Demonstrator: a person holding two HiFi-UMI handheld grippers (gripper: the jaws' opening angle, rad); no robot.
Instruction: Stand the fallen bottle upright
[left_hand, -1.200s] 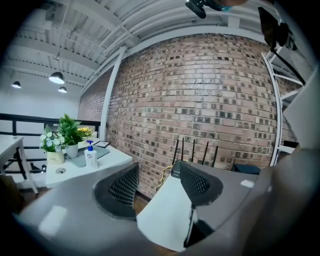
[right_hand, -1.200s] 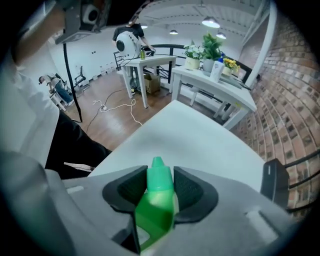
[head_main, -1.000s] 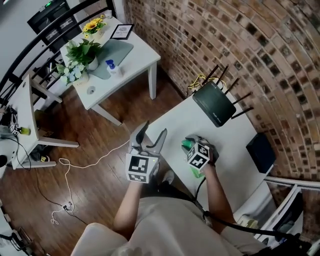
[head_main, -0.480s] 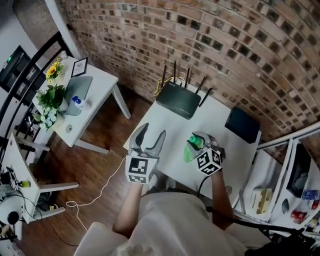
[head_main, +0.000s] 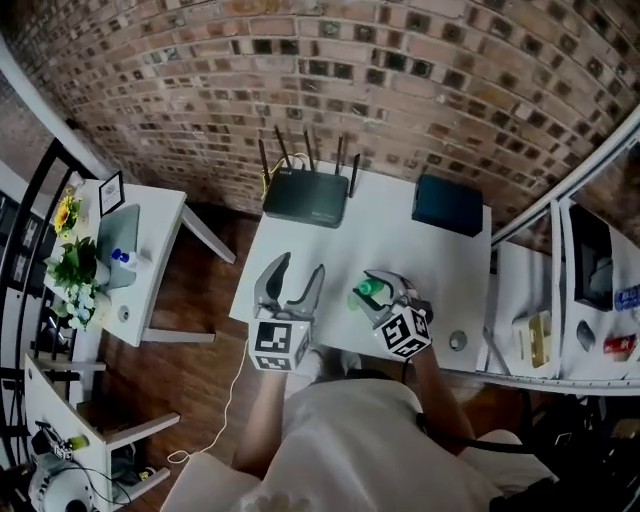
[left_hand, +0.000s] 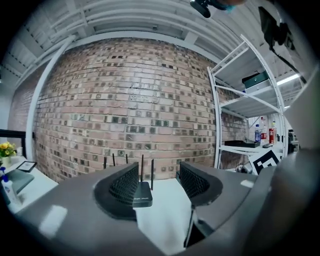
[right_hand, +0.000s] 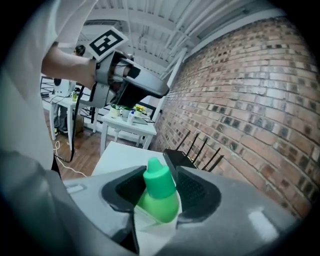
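The green bottle with its pointed cap sits between the jaws of my right gripper, over the near part of the white table. In the right gripper view the bottle leans a little to the left, cap up. Both pads touch its body while the jaws are opening, and they hide its base. My left gripper hangs open and empty over the table's left edge, a short way left of the bottle. The router shows between its jaws.
A black router with several antennas and a dark flat box lie at the table's far edge by the brick wall. A small round object sits near the front right corner. A white shelf rack stands right, a side table with plants left.
The head view has swung round to face the brick wall. My right gripper has turned and lifted with the bottle in it, tipping its cap upward. The left gripper moved along, still open.
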